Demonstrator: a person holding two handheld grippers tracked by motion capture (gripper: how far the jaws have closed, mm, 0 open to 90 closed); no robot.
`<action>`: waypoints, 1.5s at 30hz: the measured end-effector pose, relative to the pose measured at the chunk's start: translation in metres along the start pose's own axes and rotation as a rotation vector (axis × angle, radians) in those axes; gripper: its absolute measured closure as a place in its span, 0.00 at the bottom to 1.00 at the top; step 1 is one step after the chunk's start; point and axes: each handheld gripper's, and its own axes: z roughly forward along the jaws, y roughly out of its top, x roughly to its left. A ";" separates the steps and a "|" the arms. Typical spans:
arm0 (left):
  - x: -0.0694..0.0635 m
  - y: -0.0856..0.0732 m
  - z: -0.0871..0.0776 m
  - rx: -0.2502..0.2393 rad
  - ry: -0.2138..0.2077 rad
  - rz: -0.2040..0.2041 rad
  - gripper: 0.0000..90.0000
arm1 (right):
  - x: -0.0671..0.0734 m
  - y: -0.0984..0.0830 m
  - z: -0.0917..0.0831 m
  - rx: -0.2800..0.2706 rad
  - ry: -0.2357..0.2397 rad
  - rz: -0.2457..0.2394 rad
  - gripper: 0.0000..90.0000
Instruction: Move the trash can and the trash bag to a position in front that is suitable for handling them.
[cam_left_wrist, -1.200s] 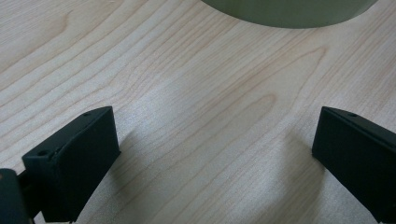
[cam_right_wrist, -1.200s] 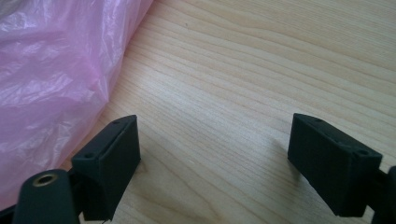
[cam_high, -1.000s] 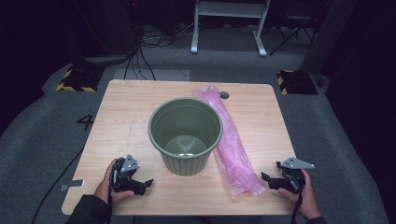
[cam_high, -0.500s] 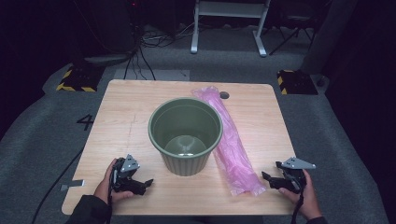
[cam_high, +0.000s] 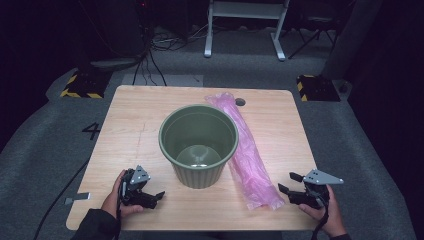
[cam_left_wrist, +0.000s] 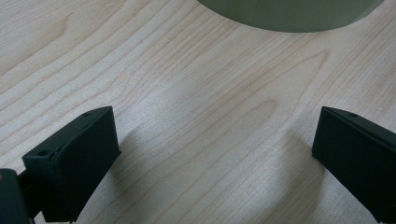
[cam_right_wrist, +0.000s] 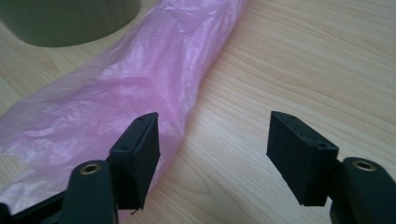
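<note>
Pink bag (cam_high: 247, 155) lies untouched beside my empty green bin (cam_high: 198, 145); right gripper (cam_high: 291, 187), jaws just narrowing on nothing, and left gripper (cam_high: 155, 196) both gape.

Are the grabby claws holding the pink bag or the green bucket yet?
No, nothing is held. The right gripper has open jaws beside the pink bag; the left gripper is open over bare table.

The table (cam_high: 135, 120) of pale wood stood on grey carpet (cam_high: 45, 140), with a number four (cam_high: 91, 131) marked on the carpet just left of it. Beyond the table's far corners sat two black blocks with yellow stripes (cam_high: 80, 85) (cam_high: 317, 87). Cables (cam_high: 150, 55) trailed behind the table, near a white metal frame (cam_high: 245, 25).
</note>
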 end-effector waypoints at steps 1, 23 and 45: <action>0.000 0.000 0.000 0.000 -0.001 0.000 0.01 | 0.002 0.001 0.000 0.000 0.007 -0.009 0.42; -0.005 0.004 0.004 -0.001 0.006 -0.016 0.00 | 0.032 0.000 0.024 0.048 0.148 -0.125 0.88; -0.014 0.019 0.018 0.000 -0.035 0.027 0.00 | 0.039 -0.004 0.037 0.101 0.186 -0.138 0.88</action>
